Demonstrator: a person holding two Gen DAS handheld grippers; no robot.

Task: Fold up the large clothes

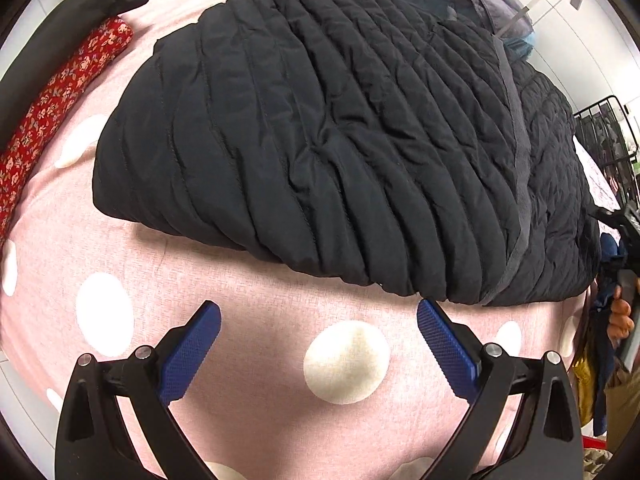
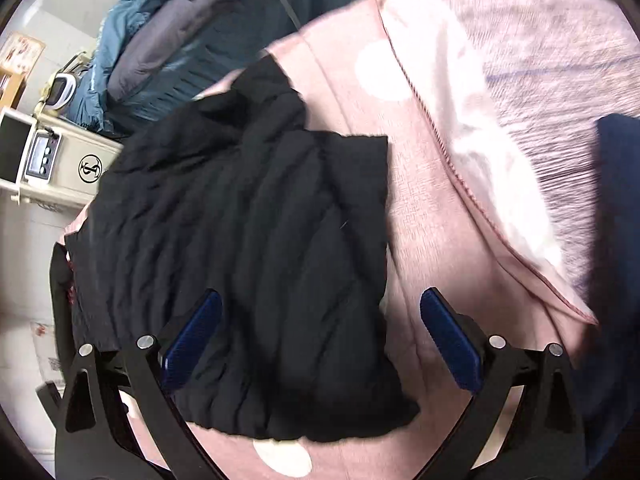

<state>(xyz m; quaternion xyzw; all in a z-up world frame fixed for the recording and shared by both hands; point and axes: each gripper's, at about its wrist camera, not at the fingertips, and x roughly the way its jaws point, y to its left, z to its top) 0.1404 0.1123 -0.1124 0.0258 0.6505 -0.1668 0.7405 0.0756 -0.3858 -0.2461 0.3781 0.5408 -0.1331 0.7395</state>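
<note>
Lying across a pink bedspread (image 1: 248, 312) with white dots, the black quilted jacket (image 1: 320, 136) looks already folded into a thick bundle, its near hem facing the left gripper (image 1: 319, 334). That gripper hovers just short of the hem with its blue pads spread wide and nothing between them. The right gripper (image 2: 320, 330) hangs over the jacket (image 2: 248, 248) from another side, likewise wide and empty, one pad above the black cloth and the other above the bedspread (image 2: 424, 240).

For the next fold, the padding probably calls for a deep bite: each gripper would do well to slide a pad under the hem, catch all layers at once, and lift both ends together so the bundle turns over evenly instead of sliding apart.

Around it, a red flowered cloth (image 1: 60, 92) lies along the far left edge of the bed, and a heap of blue and grey bedding (image 2: 168, 44) sits behind the jacket, close enough to crowd a fold made that way. A turned-back flap of the bedspread rises to the right.
</note>
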